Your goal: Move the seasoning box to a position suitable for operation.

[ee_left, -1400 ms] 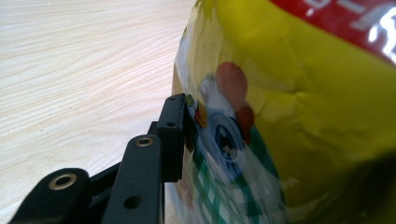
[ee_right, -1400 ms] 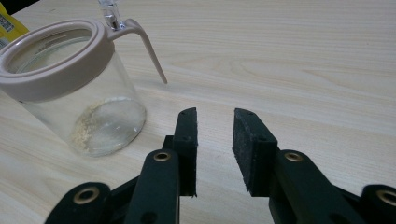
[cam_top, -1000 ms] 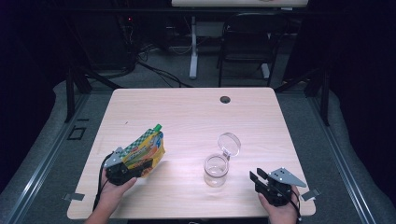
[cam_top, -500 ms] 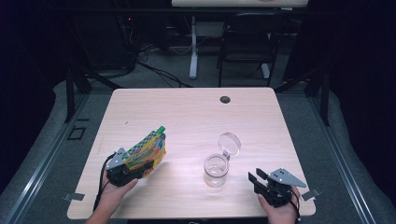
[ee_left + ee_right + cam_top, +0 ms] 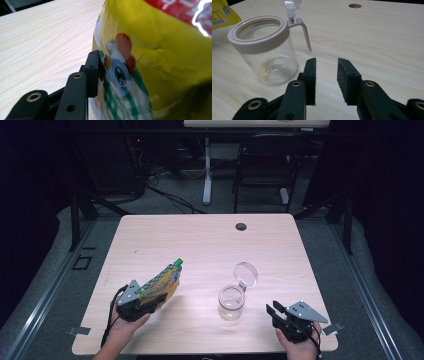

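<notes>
A yellow snack bag (image 5: 161,284) with a green top and a cartoon print (image 5: 155,62) is tilted over the table's front left, and my left gripper (image 5: 148,299) is shut on its lower end. One left finger (image 5: 93,70) presses the foil; the other is hidden behind the bag. A clear glass jar (image 5: 231,302) with a beige rim (image 5: 265,57) stands upright, its hinged lid (image 5: 245,274) flipped open, a little powder on its bottom. My right gripper (image 5: 272,311) rests right of the jar, open; its jaws (image 5: 326,75) have just been closing, with nothing between them.
The wooden table (image 5: 200,240) has a round cable hole (image 5: 241,226) at its far edge, also in the right gripper view (image 5: 355,5). Dark floor, a desk leg and a chair lie beyond the table.
The bag in my left gripper has drifted slightly toward the jar and lower. The right hand has stayed where it was.
</notes>
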The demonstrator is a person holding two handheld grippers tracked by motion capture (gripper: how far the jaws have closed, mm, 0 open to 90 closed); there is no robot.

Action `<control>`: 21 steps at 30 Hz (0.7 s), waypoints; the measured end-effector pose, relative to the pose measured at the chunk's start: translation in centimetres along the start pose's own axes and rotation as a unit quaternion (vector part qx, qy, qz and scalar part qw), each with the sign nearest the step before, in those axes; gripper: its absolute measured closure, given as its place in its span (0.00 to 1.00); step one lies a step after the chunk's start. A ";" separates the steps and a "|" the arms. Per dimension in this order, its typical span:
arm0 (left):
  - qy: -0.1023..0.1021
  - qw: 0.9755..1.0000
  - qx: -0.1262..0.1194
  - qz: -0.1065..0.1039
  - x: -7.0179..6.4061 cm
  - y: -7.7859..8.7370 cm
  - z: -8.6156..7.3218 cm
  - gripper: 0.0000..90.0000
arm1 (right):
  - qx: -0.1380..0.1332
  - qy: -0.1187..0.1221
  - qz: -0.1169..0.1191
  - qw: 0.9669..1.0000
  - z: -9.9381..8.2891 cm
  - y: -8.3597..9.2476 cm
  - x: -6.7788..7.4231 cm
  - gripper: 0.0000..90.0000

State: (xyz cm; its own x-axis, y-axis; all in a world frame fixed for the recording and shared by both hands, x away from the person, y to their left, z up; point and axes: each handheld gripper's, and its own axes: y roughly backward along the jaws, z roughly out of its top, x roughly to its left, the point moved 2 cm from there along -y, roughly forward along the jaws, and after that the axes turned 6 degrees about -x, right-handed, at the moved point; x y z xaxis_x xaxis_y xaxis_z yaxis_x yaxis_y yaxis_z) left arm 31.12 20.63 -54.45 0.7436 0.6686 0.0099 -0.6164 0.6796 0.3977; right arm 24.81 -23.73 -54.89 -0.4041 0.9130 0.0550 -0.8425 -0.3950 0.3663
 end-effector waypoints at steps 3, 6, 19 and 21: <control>-0.007 1.000 0.003 0.001 -0.3 0.0 0.1 0.71 | 0.004 -0.002 0.006 1.000 0.0 0.0 0.1 0.76; -0.013 1.000 0.004 0.003 -0.4 0.0 0.2 0.71 | 0.010 -0.008 0.013 1.000 -0.1 -0.1 0.2 0.73; -0.024 1.000 0.003 0.017 -0.6 0.3 0.7 0.71 | 0.012 0.041 0.022 0.999 2.0 0.5 2.0 0.77; -0.025 1.000 0.003 0.018 -0.6 0.3 0.7 0.72 | 0.012 0.057 0.025 0.998 2.9 0.5 2.4 0.76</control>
State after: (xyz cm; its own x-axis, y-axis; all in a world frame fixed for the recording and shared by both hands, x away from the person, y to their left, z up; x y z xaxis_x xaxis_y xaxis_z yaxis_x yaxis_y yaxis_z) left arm 30.65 20.23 -53.64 0.7332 0.6764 0.0705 -0.6415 0.6536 0.4016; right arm 24.41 -21.41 -51.90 -0.4849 0.8740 -0.0316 -0.8120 -0.4365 0.3874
